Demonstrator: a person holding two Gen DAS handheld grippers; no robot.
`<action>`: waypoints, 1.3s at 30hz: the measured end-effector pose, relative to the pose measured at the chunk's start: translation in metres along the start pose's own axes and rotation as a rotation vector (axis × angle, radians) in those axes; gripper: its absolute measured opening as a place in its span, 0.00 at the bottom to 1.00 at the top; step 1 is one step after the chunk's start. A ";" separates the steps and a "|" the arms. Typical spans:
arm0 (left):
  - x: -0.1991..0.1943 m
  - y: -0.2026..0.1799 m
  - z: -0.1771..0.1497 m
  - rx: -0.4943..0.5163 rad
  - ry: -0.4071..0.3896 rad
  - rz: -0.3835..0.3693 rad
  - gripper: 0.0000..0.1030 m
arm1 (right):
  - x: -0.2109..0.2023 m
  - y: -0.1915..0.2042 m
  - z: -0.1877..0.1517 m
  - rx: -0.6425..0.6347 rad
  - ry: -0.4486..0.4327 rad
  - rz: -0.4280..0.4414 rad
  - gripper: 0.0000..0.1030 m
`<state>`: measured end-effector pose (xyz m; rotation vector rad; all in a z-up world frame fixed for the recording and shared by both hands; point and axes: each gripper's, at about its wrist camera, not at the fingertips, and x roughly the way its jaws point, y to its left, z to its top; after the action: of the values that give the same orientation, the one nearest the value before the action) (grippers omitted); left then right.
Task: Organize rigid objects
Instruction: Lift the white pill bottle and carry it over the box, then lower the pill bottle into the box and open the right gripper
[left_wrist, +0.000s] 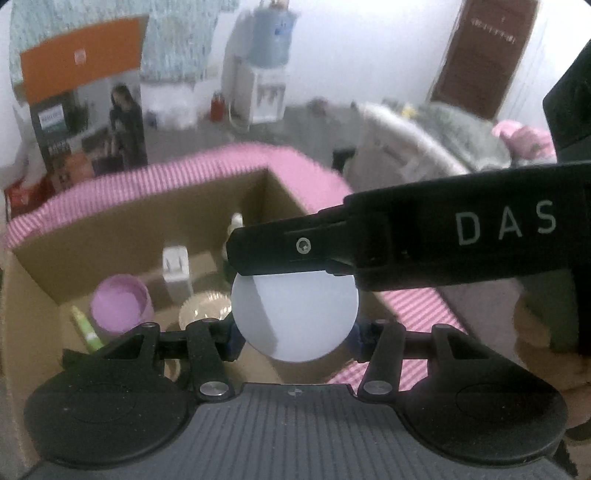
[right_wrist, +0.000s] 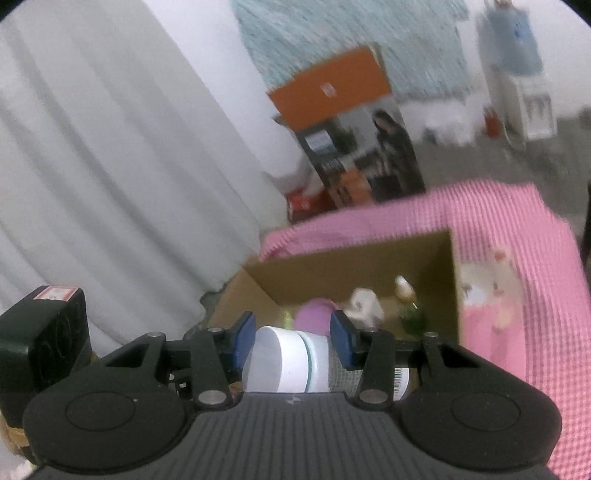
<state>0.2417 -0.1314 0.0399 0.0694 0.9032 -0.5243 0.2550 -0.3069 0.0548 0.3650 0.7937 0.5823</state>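
The left gripper (left_wrist: 295, 341) is clamped on a white jar (left_wrist: 295, 319), whose round, flat, matte end faces the camera between the blue pads (left_wrist: 232, 341); the end shows no label or marking. The black body of the right gripper (left_wrist: 406, 243), lettered DAS, crosses just above this jar and hides its upper edge. In the right wrist view, the right gripper (right_wrist: 292, 345) holds a second white jar (right_wrist: 288, 365) lying on its side between its blue pads (right_wrist: 243, 338): a smooth white lid, a thin green ring around the seam, and a paler body behind it. Both jars hang over an open cardboard box (left_wrist: 140, 236) sitting on a pink-and-white checked cloth (left_wrist: 184, 173). Inside the box lie a pink cup (left_wrist: 120, 308), a white charger plug (left_wrist: 176, 264), a green pen-like stick (left_wrist: 85, 326), a round cream-rimmed container (left_wrist: 205, 308) and a dark green bottle (right_wrist: 410, 306). Beyond the cloth stand an orange-topped printed carton (left_wrist: 88, 107), a water dispenser (left_wrist: 267, 66) and a brown door (left_wrist: 487, 55); a white curtain (right_wrist: 110, 147) hangs nearby.
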 end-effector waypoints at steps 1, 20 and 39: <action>0.005 0.000 -0.001 0.003 0.017 0.007 0.50 | 0.006 -0.008 -0.001 0.014 0.013 0.000 0.46; 0.058 0.002 -0.002 0.050 0.162 0.039 0.61 | 0.041 -0.060 -0.010 -0.003 0.075 -0.085 0.46; -0.073 0.005 -0.034 0.019 -0.192 0.130 1.00 | -0.067 -0.006 -0.022 -0.029 -0.208 -0.084 0.89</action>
<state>0.1829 -0.0880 0.0733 0.0931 0.7010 -0.4107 0.2028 -0.3505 0.0749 0.3575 0.5974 0.4688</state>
